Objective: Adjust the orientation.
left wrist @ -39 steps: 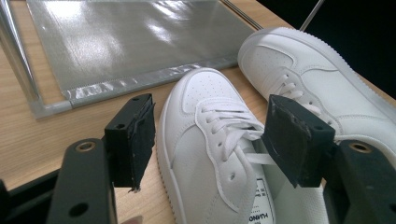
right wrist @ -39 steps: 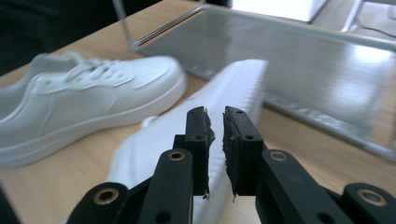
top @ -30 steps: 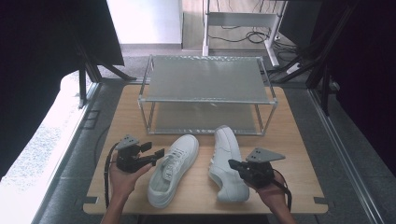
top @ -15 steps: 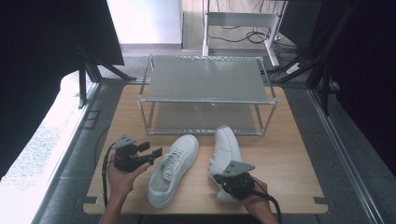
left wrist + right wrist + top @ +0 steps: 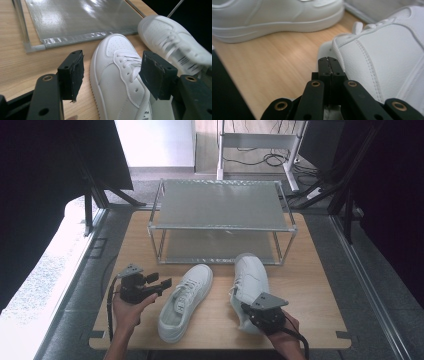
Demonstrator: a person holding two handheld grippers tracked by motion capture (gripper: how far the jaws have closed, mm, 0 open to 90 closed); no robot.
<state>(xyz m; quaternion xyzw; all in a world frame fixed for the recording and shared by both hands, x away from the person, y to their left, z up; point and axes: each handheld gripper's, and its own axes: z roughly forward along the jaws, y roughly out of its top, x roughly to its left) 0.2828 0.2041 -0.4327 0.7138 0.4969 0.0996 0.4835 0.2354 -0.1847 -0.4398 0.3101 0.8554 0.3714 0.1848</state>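
Now my right gripper (image 5: 248, 314) sits low and right of centre in the high view, its black jaws pressed flat together against the heel of the right shoe (image 5: 250, 285), smooth stitched white leather; my left gripper (image 5: 162, 284), lower left, stands spread beside the left shoe (image 5: 184, 301), perforated toe, laced; both lie on pale wood table (image 5: 310, 295) before a wire-framed metal shelf (image 5: 220, 210).

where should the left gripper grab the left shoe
Probably at the heel collar of the left shoe, coming from the person's side. The shoe lies flat on its sole, toe toward the rack, so its open mouth faces up near the table edge. One jaw can slip inside, one outside the heel. The left gripper is open beside it; the midfoot looks wider and laced.
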